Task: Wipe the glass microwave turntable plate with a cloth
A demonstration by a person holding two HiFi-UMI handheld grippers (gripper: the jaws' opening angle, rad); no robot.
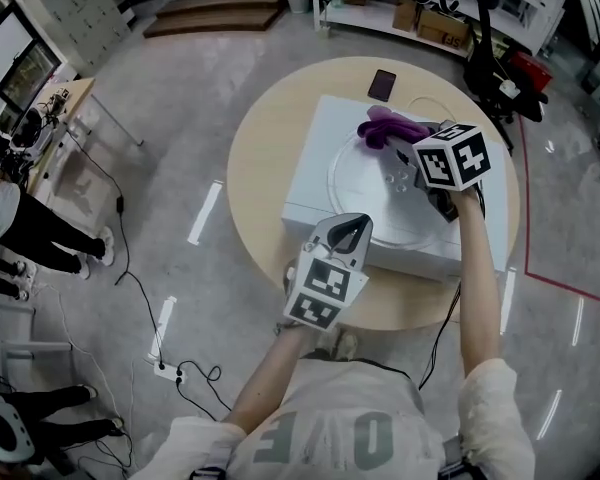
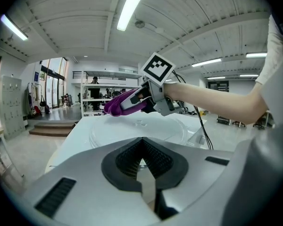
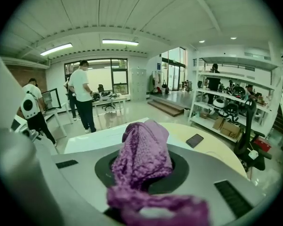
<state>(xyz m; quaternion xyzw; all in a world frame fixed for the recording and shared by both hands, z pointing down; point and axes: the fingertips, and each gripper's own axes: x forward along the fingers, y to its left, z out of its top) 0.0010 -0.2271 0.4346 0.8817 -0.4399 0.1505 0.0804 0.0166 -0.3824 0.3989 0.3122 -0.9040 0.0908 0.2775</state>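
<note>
A clear glass turntable plate lies flat on a white microwave on a round wooden table. My right gripper is shut on a purple cloth, held at the plate's far edge. In the left gripper view the cloth hangs just above the glass. My left gripper is at the plate's near-left rim. Its jaws are closed on that rim, with a pale strip of glass between them.
A dark phone lies on the table beyond the microwave. Shelves with boxes stand behind. People stand by desks at the left. A power strip and its cable lie on the floor.
</note>
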